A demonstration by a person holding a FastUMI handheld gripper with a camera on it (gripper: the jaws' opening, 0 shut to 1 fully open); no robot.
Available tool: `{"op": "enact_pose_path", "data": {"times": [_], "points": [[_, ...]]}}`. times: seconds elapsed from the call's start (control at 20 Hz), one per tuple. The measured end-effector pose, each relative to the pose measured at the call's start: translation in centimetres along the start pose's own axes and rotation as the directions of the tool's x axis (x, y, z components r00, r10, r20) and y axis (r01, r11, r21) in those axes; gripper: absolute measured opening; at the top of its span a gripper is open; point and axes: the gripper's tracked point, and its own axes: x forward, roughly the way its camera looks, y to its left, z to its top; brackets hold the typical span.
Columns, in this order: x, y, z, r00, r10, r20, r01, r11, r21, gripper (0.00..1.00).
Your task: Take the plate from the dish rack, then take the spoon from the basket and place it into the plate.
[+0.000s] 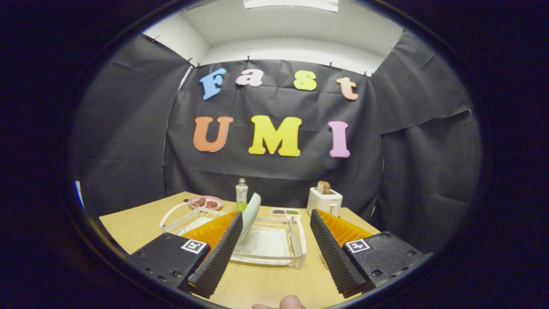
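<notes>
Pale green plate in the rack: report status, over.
Gripper open, empty, short of white dish rack. Pale green plate upright in rack, by one finger, untouched. Nothing blocking.

You see a matt, smooth wood-look table [141,231] under a glossy white plastic dish rack [300,240]. The pale plate [251,214] looks smooth and slightly shiny. The spread gripper [274,223] fingers have ribbed, matt pads [223,249]. The toaster [324,201] looks smooth.
</notes>
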Motion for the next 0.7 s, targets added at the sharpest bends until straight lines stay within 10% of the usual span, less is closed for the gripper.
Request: {"op": "enact_pose_path", "data": {"times": [0.7], "points": [[9.8,2.7,6.5,0.951,0.173,-0.258,-0.173,0.985,0.021,1.00]]}}
